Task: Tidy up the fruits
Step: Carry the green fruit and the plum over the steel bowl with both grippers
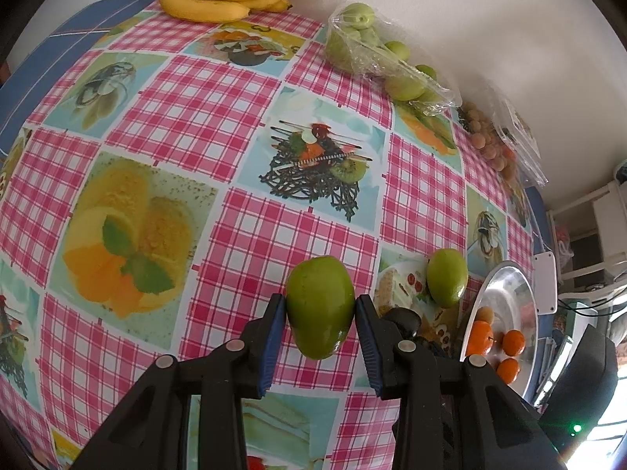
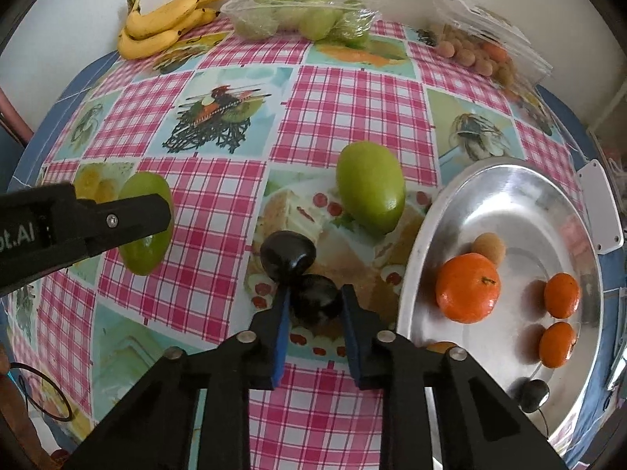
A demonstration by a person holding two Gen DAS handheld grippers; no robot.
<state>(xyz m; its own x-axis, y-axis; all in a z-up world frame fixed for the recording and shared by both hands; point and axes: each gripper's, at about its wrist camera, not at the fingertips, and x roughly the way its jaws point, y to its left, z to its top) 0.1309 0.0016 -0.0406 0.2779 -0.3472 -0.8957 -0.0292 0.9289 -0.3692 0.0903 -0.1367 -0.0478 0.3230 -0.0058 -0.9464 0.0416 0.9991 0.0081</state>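
Observation:
My left gripper (image 1: 319,309) is shut on a green mango (image 1: 320,305); both pads touch its sides. The same mango (image 2: 147,223) shows in the right wrist view, partly behind the left gripper's finger (image 2: 117,219). A second green mango (image 2: 370,186) lies on the tablecloth, also seen in the left wrist view (image 1: 446,276). My right gripper (image 2: 315,301) is shut on a dark plum (image 2: 316,300). Another dark plum (image 2: 288,252) lies just beyond it. A metal tray (image 2: 462,192) at the right holds three oranges (image 2: 468,288), a small brown fruit (image 2: 488,246) and a dark plum (image 2: 531,394).
Bananas (image 2: 164,23), a plastic bag of green fruits (image 2: 301,15) and a clear box of small brown fruits (image 2: 478,53) line the table's far edge against the wall. The tray (image 1: 505,286) sits at the table's right edge.

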